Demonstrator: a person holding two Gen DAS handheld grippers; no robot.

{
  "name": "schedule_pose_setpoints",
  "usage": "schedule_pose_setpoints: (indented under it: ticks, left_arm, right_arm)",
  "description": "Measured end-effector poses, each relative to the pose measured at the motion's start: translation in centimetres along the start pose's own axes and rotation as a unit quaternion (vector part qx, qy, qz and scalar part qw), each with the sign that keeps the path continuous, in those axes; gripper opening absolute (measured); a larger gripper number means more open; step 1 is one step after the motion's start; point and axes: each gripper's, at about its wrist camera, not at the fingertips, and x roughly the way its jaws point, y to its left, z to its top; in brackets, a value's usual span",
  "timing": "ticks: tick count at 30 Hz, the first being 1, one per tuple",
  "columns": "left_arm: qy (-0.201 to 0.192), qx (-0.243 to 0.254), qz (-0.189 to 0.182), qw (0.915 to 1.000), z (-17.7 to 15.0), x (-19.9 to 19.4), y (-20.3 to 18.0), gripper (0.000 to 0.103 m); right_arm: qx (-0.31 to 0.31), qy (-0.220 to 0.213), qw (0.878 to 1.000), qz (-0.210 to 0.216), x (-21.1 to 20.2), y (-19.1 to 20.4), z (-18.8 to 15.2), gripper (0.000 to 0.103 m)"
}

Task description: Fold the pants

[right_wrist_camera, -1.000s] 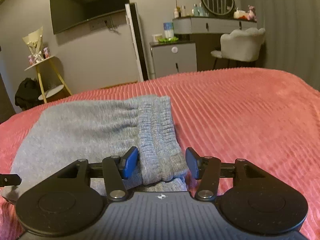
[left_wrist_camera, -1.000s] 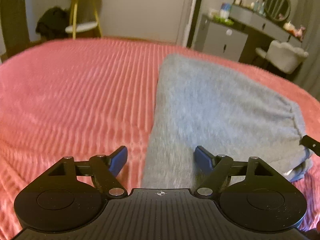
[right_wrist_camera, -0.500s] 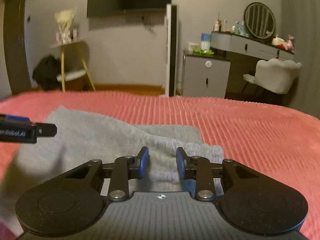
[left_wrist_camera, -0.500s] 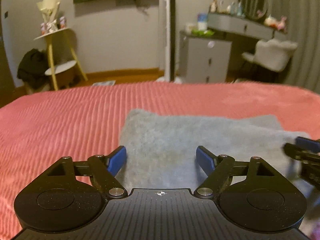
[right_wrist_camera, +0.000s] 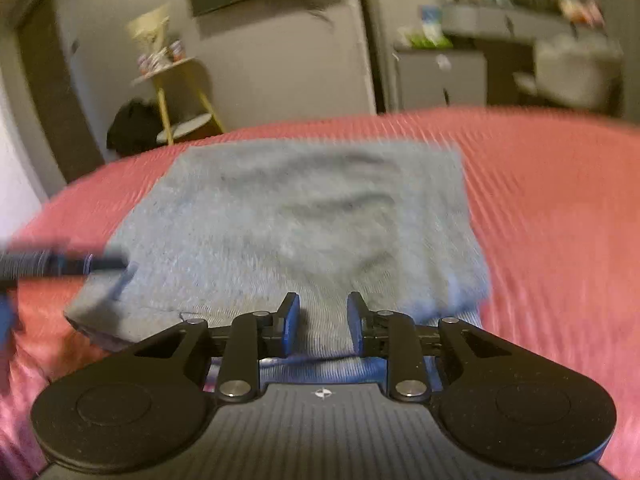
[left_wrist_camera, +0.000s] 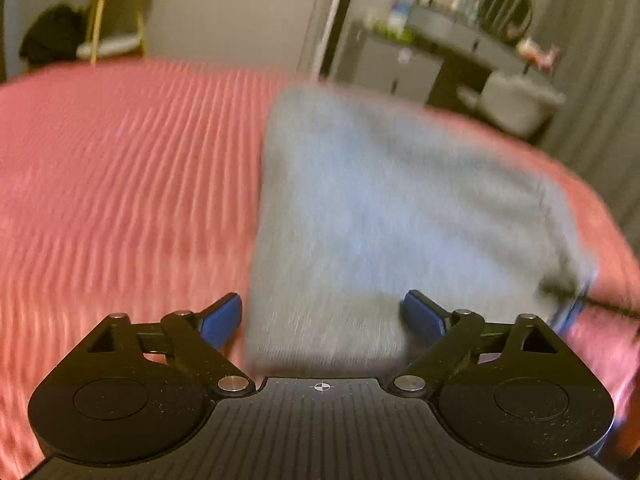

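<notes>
Folded grey pants point(left_wrist_camera: 400, 208) lie flat on a red ribbed bedspread point(left_wrist_camera: 120, 168); both views are blurred. Left gripper point(left_wrist_camera: 322, 312): its jaws have just been opening and now stand wide apart, with the near left corner of the pants between the blue pads point(left_wrist_camera: 222, 314), neither pad pressing on the cloth. Right gripper point(right_wrist_camera: 323, 320): its jaws have just been closing, and the pads point(right_wrist_camera: 291, 320) are narrowly apart over the near edge of the pants point(right_wrist_camera: 312, 216). Cloth fills the gap between them; whether the pads pinch it cannot be told through the blur. Each gripper's tip shows at the edge of the other's view, near the pants' corner.
</notes>
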Motion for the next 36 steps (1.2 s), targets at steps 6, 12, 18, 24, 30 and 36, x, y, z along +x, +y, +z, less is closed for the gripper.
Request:
schedule_pose_setpoints:
  ticks: [6,12,18,24,30,36]
  left_arm:
    - [0.016,-0.043,0.032,0.9984,-1.0,-2.7,1.6,0.095]
    - [0.007,-0.042,0.055,0.9975,-4.0,-5.1,1.9,0.095]
    - [-0.012,0.01,0.076,0.997,-4.9,-6.7,-0.8,0.096]
    - [-0.053,0.037,0.069,0.9955,-5.2,-7.8,-1.5,0.098]
    - [-0.06,0.036,0.069,0.9952,-5.0,-7.9,-1.8,0.1]
    - [-0.054,0.044,0.07,0.9951,-5.2,-7.4,-2.3,0.1]
  right_arm:
    - [0.082,0.002,0.997,-0.012,-1.7,-1.0,0.6,0.013]
    - [0.059,0.064,0.995,-0.047,-3.4,0.8,-2.1,0.075]
    - [-0.066,0.066,0.99,-0.105,-4.1,5.4,-3.4,0.097]
    - [-0.157,0.014,0.981,-0.11,-5.7,8.1,-4.4,0.098]
    - [-0.152,-0.006,0.983,-0.102,-6.1,8.7,-4.7,0.098]
    - [-0.118,-0.003,0.988,-0.103,-5.6,8.0,-4.5,0.098]
